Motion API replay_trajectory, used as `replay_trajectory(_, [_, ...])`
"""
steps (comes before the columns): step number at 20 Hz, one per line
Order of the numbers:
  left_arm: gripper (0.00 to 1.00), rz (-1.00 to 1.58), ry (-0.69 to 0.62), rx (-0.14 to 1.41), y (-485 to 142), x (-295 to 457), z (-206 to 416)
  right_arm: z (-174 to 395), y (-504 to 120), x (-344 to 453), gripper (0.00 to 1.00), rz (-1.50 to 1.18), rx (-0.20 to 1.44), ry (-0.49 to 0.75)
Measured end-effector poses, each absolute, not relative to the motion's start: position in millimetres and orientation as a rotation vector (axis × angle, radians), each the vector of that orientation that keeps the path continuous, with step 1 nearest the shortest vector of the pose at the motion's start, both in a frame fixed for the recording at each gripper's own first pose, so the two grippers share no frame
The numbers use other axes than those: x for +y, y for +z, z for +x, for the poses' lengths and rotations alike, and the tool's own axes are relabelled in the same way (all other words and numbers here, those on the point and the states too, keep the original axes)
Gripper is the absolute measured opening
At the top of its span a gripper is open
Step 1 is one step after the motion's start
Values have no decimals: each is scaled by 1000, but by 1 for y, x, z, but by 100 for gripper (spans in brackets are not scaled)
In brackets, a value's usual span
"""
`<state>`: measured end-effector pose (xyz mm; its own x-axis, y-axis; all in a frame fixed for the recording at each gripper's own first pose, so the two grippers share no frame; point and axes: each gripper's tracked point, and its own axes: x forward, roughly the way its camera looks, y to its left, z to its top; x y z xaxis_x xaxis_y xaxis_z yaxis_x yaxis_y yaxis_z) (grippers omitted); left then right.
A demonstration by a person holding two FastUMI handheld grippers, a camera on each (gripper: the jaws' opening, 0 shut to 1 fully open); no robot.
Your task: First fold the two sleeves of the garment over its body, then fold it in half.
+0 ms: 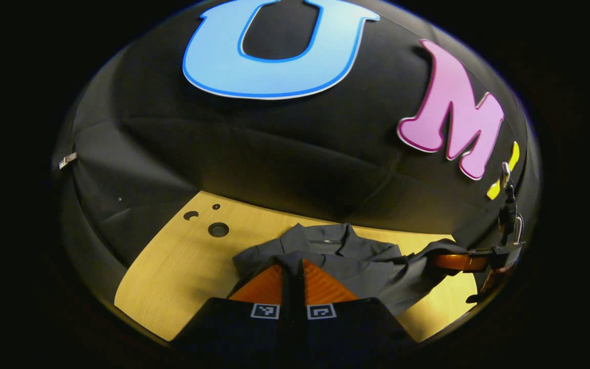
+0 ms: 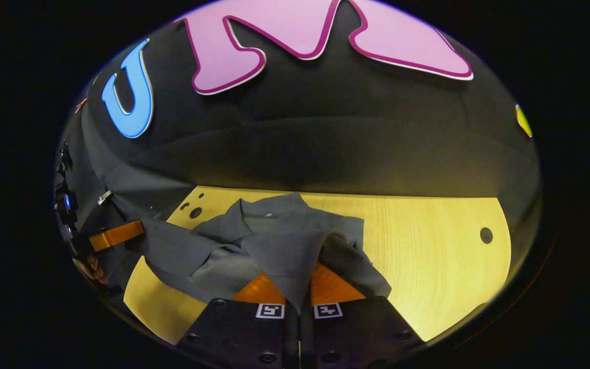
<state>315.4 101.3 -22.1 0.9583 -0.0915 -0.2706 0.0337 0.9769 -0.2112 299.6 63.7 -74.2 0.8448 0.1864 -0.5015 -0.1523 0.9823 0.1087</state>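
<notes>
The grey shirt lies rumpled on the wooden bench, collar toward the booth wall.

Left tongs: the two orange fingers are drawn close together with a fold of shirt cloth pinched between them. The cloth is lifted off the bench at that point. In the right gripper view these tongs appear at the far left, with a hand holding them.

Right tongs: fingers close together, a strip of grey cloth running down between them, clamped. The fabric drapes up and over the orange fingers.

Round holes are cut in the bench beyond the shirt; another hole sits on the opposite side.
</notes>
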Motion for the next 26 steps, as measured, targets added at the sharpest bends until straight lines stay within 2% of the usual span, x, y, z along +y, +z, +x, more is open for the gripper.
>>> replay_trajectory(10, [5, -258, -21, 251, -61, 123, 410, 385, -118, 68, 6, 98, 509, 122])
replay_trajectory(12, [7, -264, -2, 257, -71, 128, 420, 390, -126, 66, 7, 97, 517, 106])
replay_trajectory(13, [12, -259, 12, 260, -74, 131, 423, 392, -130, 62, 11, 91, 521, 93])
replay_trajectory(14, [16, -259, 9, 265, -76, 129, 422, 390, -129, 57, 27, 84, 526, 79])
replay_trajectory(15, [24, -257, 5, 270, -74, 128, 418, 388, -126, 54, 31, 83, 523, 77])
replay_trajectory(16, [31, -253, 3, 269, -69, 126, 415, 388, -124, 52, 47, 89, 521, 80])
replay_trajectory(19, [71, -208, 17, 240, -46, 128, 401, 377, -104, 52, 90, 89, 492, 69])
replay_trajectory(20, [84, -188, 23, 232, -39, 129, 395, 371, -95, 50, 97, 84, 477, 65])
replay_trajectory(21, [95, -171, 27, 222, -30, 130, 387, 364, -85, 48, 98, 74, 459, 60])
replay_trajectory(26, [96, -76, 22, 136, 19, 123, 329, 316, -28, 41, 99, -2, 319, 13])
